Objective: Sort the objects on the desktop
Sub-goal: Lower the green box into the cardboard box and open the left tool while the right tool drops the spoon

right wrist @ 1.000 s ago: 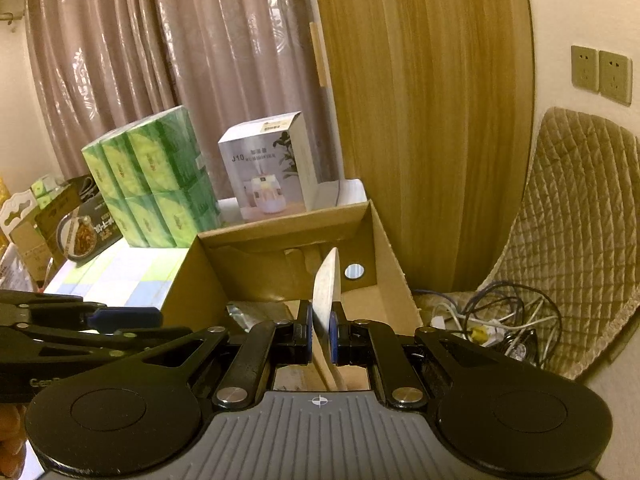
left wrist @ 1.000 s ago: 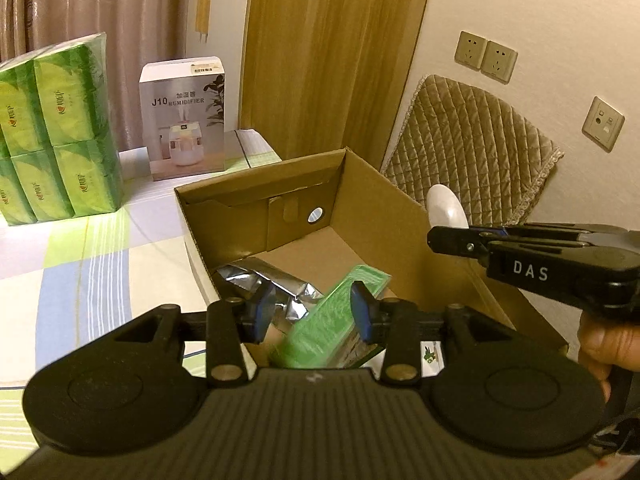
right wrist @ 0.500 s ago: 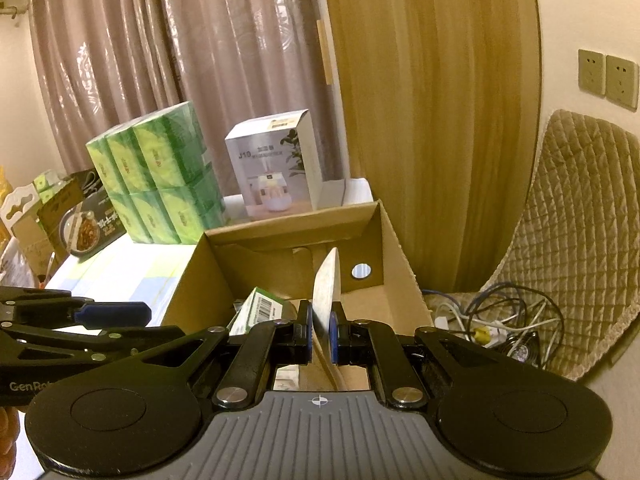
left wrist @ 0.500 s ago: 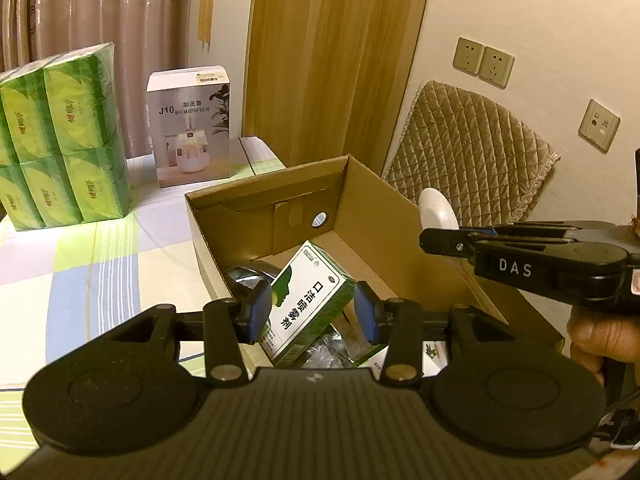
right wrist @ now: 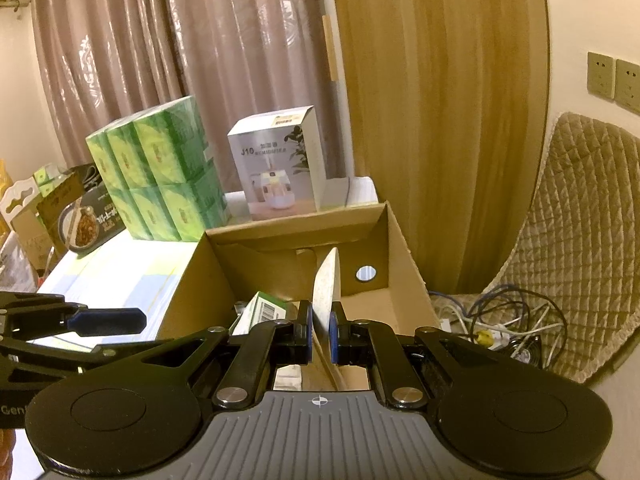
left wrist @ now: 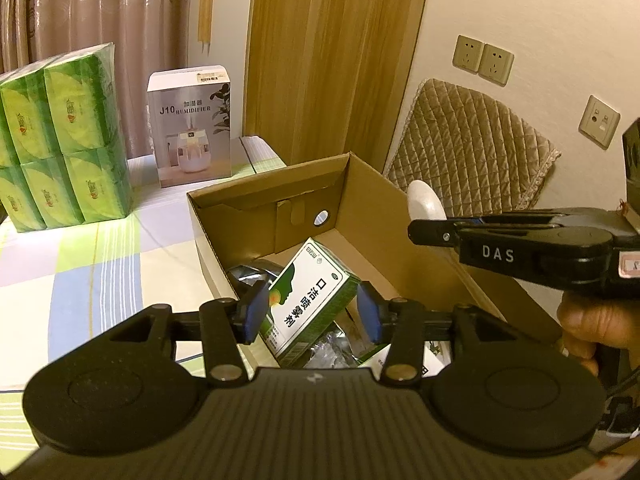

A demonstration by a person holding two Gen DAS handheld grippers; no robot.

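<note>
Checked cloth covers your worktop (left wrist: pixel 92 264). Your right gripper (right wrist: pixel 320 334) jaws pinch a thin white oval disc (right wrist: pixel 327 284) edge-up, directly above the open brown cardboard box (left wrist: pixel 376 200); your left gripper (left wrist: pixel 310 312) jaws stand spread around the tilted green-and-white medicine carton (left wrist: pixel 308 304) inside it.

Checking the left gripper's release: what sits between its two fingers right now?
In the left wrist view, the green-and-white box sits tilted between the open left gripper fingers, over the cardboard box.
</note>
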